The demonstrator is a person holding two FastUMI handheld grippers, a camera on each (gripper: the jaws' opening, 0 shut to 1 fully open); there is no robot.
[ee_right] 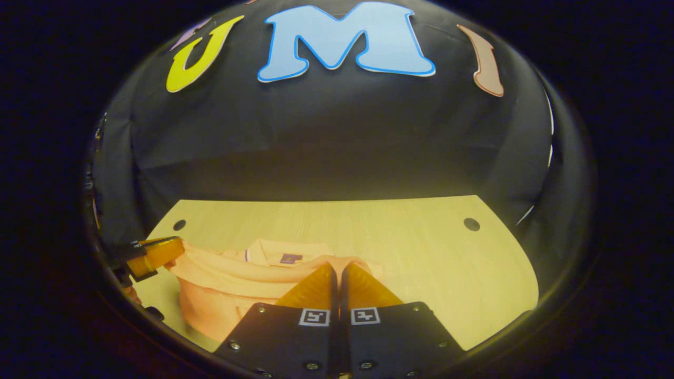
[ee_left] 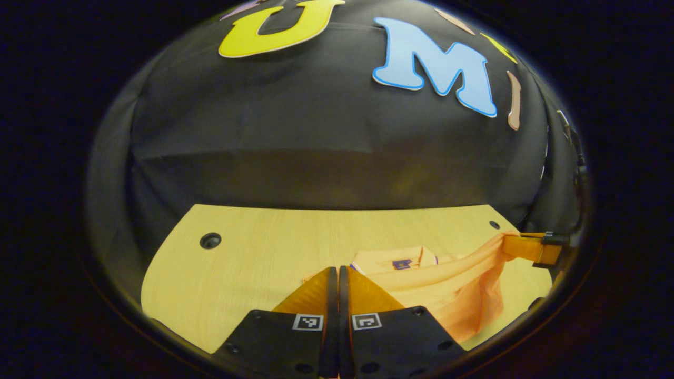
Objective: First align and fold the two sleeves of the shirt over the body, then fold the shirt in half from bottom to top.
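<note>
Both grippers, left (ee_left: 337,271) and right (ee_right: 337,268), are clamped on an orange shirt's (ee_left: 463,287) lifted hem. Its collar (ee_right: 287,251) lies mid-table (ee_right: 421,247), toward the far edge.

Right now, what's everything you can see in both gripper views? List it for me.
shirt: one, orange, bunched on the table's near side, lifted between the two grippers; collar toward the wall.
table: one, light wood, below the black cloth wall; dark round holes near its far corners.
left gripper: one, fingers closed on the shirt's edge.
right gripper: one, fingers closed on the shirt's other edge.
</note>
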